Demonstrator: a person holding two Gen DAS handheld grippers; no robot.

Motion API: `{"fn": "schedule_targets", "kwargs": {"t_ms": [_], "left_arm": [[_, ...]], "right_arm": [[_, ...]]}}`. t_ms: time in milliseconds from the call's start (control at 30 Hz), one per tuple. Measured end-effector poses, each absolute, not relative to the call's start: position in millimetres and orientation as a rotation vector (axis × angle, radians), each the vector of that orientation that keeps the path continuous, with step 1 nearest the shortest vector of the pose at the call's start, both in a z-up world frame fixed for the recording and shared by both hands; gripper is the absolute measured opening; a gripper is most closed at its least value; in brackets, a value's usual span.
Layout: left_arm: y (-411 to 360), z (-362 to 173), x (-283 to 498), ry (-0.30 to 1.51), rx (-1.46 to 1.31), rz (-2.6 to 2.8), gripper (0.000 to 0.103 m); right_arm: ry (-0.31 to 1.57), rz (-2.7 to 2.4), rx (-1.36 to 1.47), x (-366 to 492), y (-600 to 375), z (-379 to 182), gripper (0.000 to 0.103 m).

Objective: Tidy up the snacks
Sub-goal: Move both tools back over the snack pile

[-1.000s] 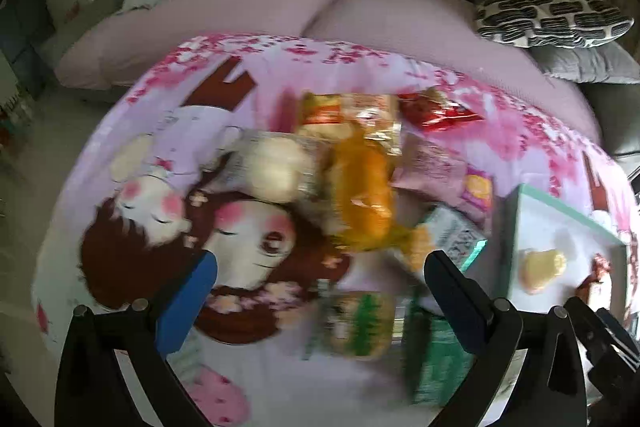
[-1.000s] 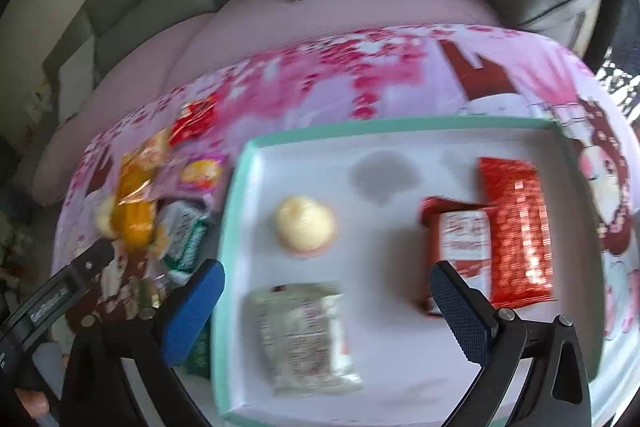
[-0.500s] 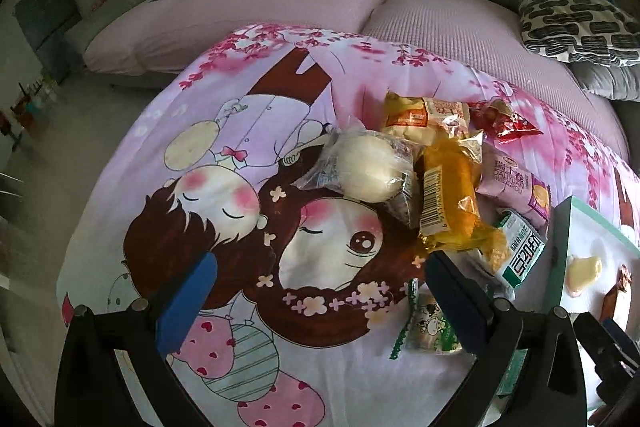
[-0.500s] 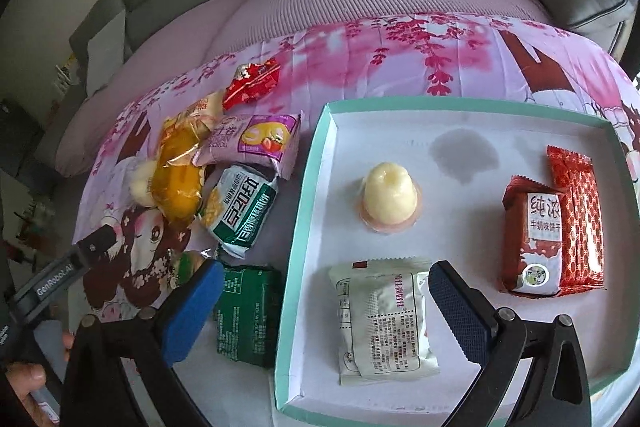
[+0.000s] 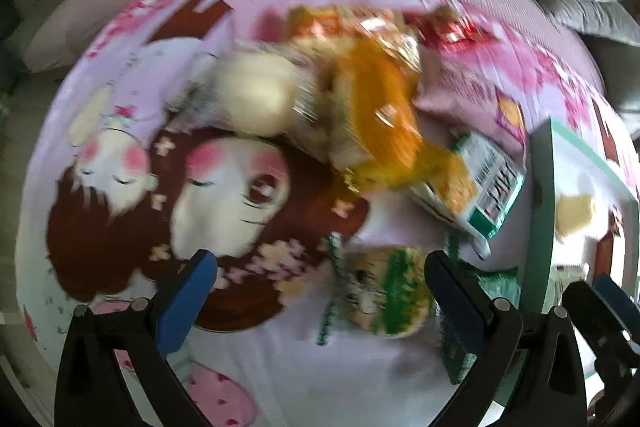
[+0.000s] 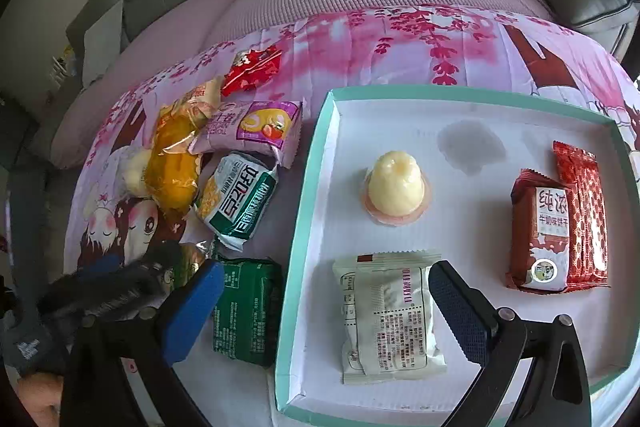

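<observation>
Both grippers are spread and hold nothing. The left gripper (image 5: 320,279) hangs over the loose snacks (image 6: 236,195) beside the tray (image 6: 304,211), probably to choose one; the right gripper (image 6: 324,291) waits above the tray, where four snacks lie.

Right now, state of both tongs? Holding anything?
Left tongs: open, holding nothing, over the snack pile.
Right tongs: open, holding nothing, straddling the teal tray edge.
</observation>
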State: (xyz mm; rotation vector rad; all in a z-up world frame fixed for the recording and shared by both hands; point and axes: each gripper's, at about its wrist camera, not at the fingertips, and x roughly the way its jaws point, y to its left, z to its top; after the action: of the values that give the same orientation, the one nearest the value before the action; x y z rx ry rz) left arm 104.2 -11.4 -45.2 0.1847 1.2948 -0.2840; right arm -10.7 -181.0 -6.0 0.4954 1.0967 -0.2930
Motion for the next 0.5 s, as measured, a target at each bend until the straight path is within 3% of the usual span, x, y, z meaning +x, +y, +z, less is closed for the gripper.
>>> {"fn": "schedule_targets", "kwargs": {"t_ms": [500], "left_arm": [[-10, -58, 111, 1.325, 0.133, -0.274, 0.103]], "right_arm": [[1.066, -0.276, 0.515, -12, -181, -2, 0.103]]}}
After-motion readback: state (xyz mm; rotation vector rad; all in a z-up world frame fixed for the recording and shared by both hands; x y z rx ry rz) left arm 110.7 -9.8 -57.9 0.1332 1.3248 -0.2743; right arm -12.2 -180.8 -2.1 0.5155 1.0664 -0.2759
